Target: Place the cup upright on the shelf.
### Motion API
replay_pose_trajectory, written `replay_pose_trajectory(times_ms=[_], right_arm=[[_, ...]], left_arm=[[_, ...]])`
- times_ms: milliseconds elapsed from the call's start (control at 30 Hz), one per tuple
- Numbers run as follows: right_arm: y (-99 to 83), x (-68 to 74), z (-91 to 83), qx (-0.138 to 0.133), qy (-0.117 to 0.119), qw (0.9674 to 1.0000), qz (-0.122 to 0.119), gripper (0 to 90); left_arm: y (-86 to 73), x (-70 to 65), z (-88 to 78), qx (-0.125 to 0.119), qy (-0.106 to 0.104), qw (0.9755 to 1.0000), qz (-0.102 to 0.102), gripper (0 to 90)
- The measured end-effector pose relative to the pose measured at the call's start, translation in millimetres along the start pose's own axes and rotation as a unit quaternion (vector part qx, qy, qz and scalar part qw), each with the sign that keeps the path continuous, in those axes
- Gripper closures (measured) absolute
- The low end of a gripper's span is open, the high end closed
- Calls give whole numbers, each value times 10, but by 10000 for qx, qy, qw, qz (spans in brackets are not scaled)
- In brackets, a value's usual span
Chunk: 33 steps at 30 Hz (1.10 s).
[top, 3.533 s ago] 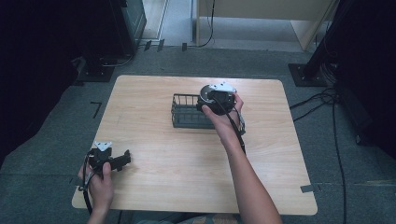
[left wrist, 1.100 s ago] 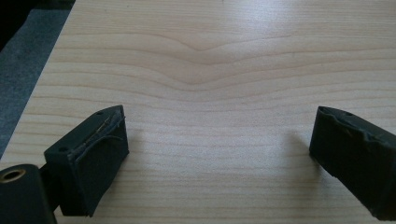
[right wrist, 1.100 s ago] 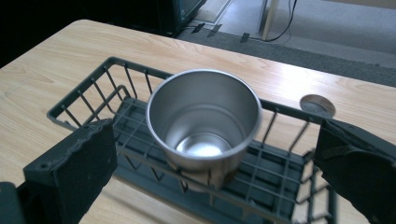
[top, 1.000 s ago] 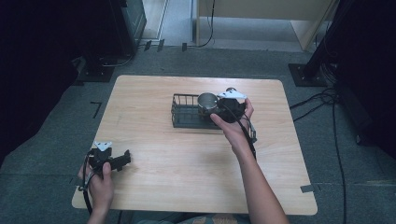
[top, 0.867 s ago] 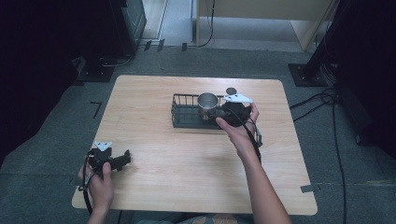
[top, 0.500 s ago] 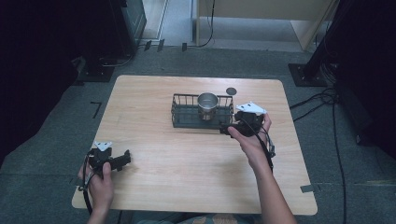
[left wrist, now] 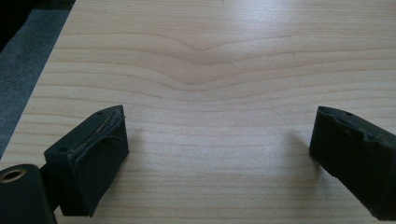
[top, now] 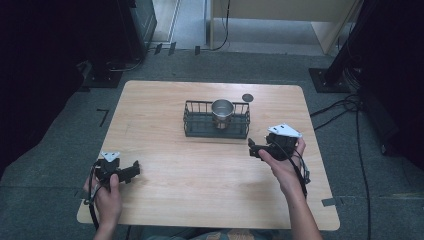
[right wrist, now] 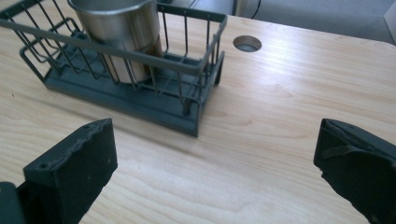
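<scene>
The right claw point(top: 255, 149) is hanging just above the bench point(top: 210, 175), jaws spread wide and carrying nothing; in the right gripper view the two black pads are standing far apart with bare wood between them. It is sitting toward the right edge of the bench, just off the near right corner of the dark wire rack point(top: 216, 120), close but not touching.

The shiny steel cup point(top: 222, 111) is standing upright inside that rack, in its right half, well clear of the pads; the right gripper view is showing the steel cup point(right wrist: 119, 32) behind the bars of the wire rack point(right wrist: 140, 100). The rack itself is sitting around the middle of the bench, nearer the far edge, and a small round hole point(top: 247, 97) is showing just beyond its far right corner.

Over at the near left corner, the left claw point(top: 131, 171) is resting low on the wood, jaws released too, nothing between them.

By the look of things, the placing step is finished: the cup is in and let go, and the right hand point(top: 280, 165) is in the retreat phase. The next move is probably just calling for that hand to settle on open wood near the right edge, keeping its cable from snagging the rack's corner.
</scene>
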State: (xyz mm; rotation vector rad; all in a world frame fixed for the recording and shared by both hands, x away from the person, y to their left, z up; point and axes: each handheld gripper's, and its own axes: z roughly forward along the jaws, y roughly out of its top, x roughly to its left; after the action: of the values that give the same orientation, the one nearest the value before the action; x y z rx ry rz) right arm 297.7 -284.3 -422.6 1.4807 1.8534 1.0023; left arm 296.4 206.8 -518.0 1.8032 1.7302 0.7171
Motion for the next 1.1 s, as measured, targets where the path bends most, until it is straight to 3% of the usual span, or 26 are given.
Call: replay_pose_trajectory(times_ms=[233,700,1100], right_arm=[[-177,-128,-98,62,-139,9999,-1,0],[-543,-453,-300,146,-447,9986,258,0],[-833,-649,-445,266,-686,9965,387,0]], left_arm=[[0,0,0,1,-1,10000,1,48],[0,0,0,1,0,10000,1,48],[0,0,0,-2,1,10000,0,48]])
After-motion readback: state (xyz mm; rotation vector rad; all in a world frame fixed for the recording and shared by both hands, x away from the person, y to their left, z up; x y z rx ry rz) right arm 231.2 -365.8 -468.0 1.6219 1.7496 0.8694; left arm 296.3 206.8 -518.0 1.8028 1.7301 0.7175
